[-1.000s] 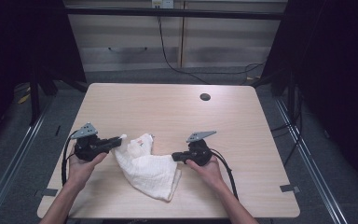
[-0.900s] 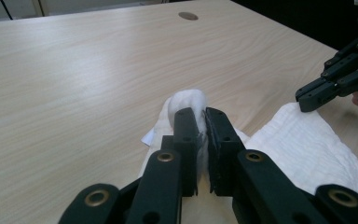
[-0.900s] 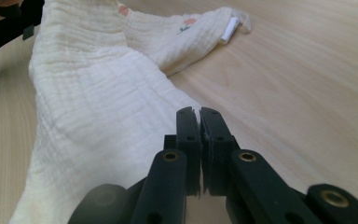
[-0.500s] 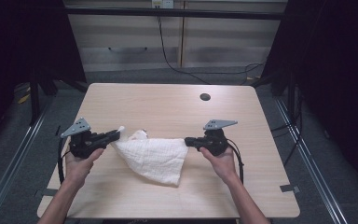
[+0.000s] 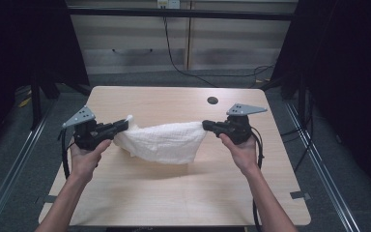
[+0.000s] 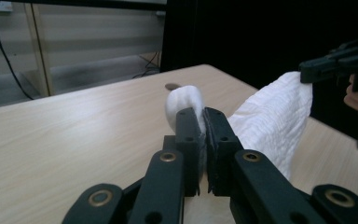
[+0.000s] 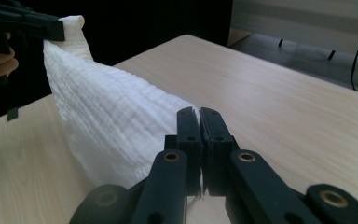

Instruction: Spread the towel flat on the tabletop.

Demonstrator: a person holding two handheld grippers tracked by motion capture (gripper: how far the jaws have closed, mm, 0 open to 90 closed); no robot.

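Observation:
A white cloth (image 5: pixel 162 141) hangs spread in the air over the wooden table (image 5: pixel 174 193), held by two corners. My left gripper (image 5: pixel 124 123) is shut on its left corner, which bunches up past the jaws as a white cloth tuft (image 6: pixel 182 100). My right gripper (image 5: pixel 206 125) is shut on the opposite corner. From my left gripper (image 6: pixel 202 116) the cloth (image 6: pixel 270 121) runs off to the right gripper (image 6: pixel 307 70) at the far right. From my right gripper (image 7: pixel 199 116) the cloth (image 7: pixel 107 135) stretches to the left gripper (image 7: pixel 58 30) at the upper left.
A small dark round hole (image 5: pixel 212 100) sits near the table's far edge. Dark curtains stand on both sides, and cables run along the floor behind the table. Metal rails flank the table left and right.
Both grippers have risen and moved apart, lifting the cloth off the table and stretching it from a crumpled heap into a hanging sheet between them.

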